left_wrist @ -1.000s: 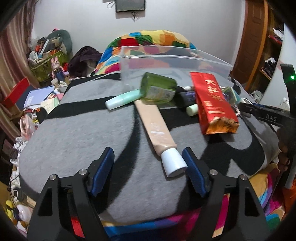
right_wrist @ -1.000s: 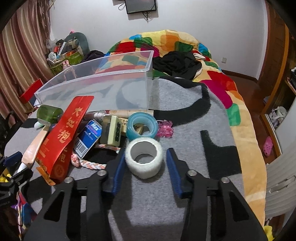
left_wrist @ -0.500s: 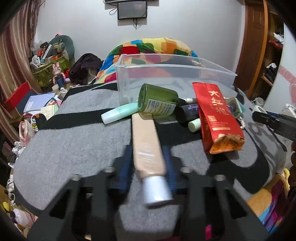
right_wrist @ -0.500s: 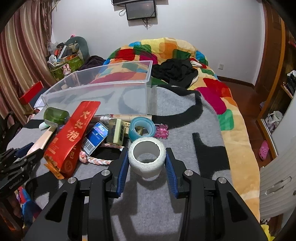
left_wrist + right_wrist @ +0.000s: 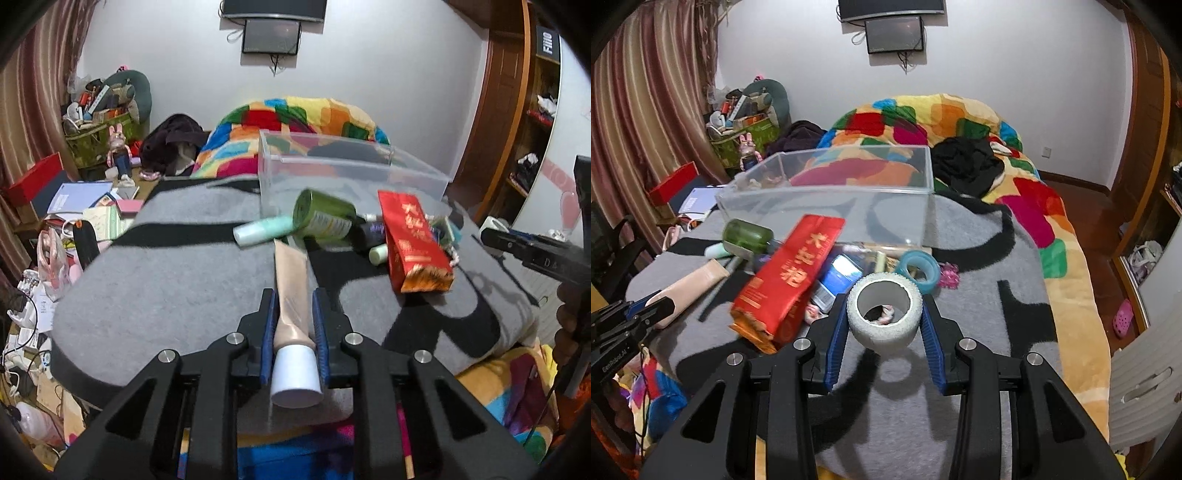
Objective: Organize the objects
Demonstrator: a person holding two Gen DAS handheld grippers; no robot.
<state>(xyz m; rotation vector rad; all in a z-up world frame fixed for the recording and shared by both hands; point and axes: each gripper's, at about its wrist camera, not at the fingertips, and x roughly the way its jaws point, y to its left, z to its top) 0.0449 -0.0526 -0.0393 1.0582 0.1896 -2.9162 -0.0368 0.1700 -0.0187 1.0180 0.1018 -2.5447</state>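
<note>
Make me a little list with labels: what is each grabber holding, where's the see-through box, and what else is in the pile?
left hand-held gripper: jaws closing on beige cosmetic tube
right hand-held gripper: shut on white tape roll
clear plastic bin: behind the pile, nothing visible inside
pile: red foil packet, green bottle, blue tape roll
surface: grey and black blanket

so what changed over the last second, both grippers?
Left gripper closed its fingers on the beige tube, still tightening. Right gripper, already clamped on the white tape roll, lifted it off the blanket. Clear bin and the clutter unchanged.
</note>
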